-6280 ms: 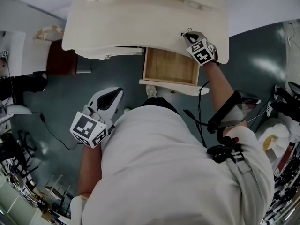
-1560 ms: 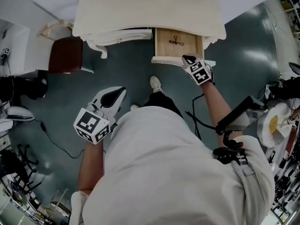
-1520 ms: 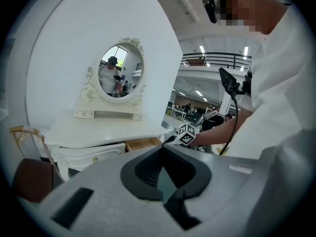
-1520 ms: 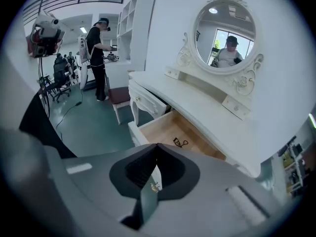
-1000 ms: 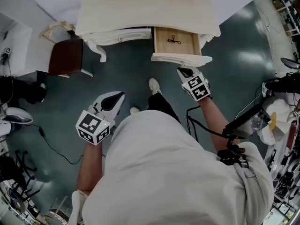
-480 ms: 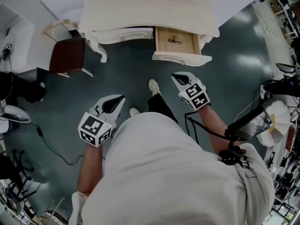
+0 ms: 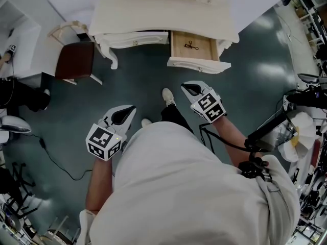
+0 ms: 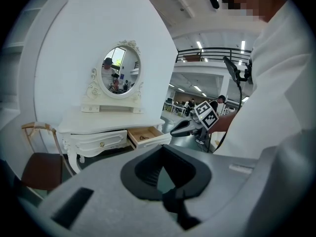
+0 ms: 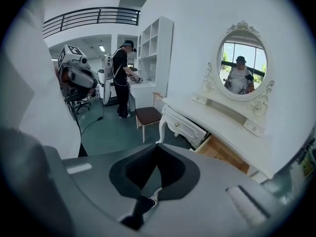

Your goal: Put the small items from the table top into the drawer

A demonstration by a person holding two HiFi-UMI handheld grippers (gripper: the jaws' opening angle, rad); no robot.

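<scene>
A person in a white shirt (image 7: 189, 188) fills the lower half of the head view, standing on a teal floor (image 7: 127, 86) and facing a white dressing table (image 7: 163, 11) at the top centre of the frame. The table's oval mirror (image 8: 121, 69) shows at the upper left of the left gripper view. A chair with a brown seat (image 7: 75, 60) stands at the upper left, just beside the table's left leg.

The table's right-hand drawer (image 7: 207, 50) is pulled open, its pale wooden bottom in sight. A small dark item (image 7: 191, 46) lies inside it, near the middle.

Both grippers are held over the floor, well apart from the table. The right gripper (image 7: 185, 86) hangs just right of centre, below the open drawer. The left gripper (image 7: 131, 107) is at lower left of centre. In each gripper's own view the jaw tips meet, and only floor shows through the gap behind them, so neither holds anything.

A light shoe (image 7: 167, 96) shows on the floor between the two grippers.
</scene>
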